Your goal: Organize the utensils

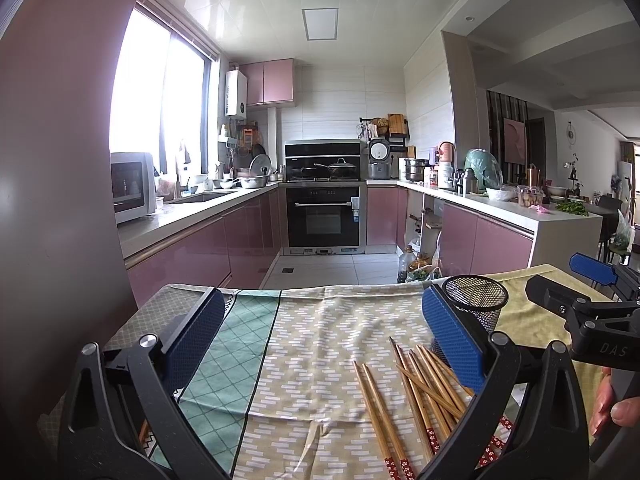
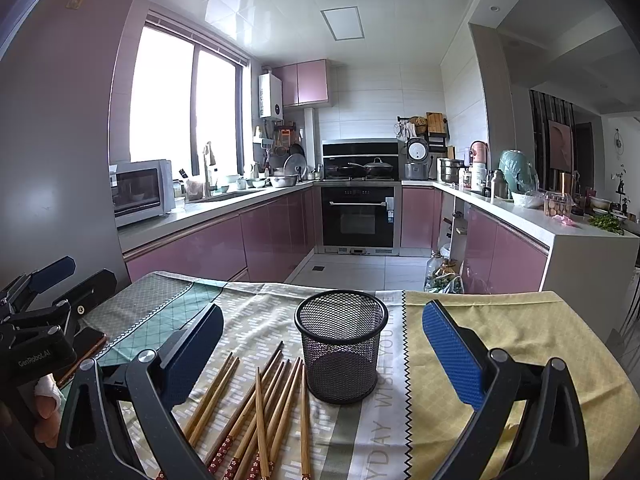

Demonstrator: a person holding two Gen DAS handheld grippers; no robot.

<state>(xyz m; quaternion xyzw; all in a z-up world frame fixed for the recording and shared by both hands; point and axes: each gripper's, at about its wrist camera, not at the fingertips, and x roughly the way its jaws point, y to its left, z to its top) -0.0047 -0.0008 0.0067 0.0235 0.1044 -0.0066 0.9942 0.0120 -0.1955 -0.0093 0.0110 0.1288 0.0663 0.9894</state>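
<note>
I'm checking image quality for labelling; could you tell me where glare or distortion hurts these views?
Left wrist view: window blown out white, edges bent by fisheye. Right wrist view: same window glare, yet chopsticks and mesh holder stay sharp.

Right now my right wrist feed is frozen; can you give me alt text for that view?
The open right gripper hovers above a patterned tablecloth, framing an upright, empty black mesh holder. Loose wooden chopsticks lie scattered left of the holder, none gripped. The left gripper shows at the left edge, with a pink-cabinet kitchen behind.
</note>
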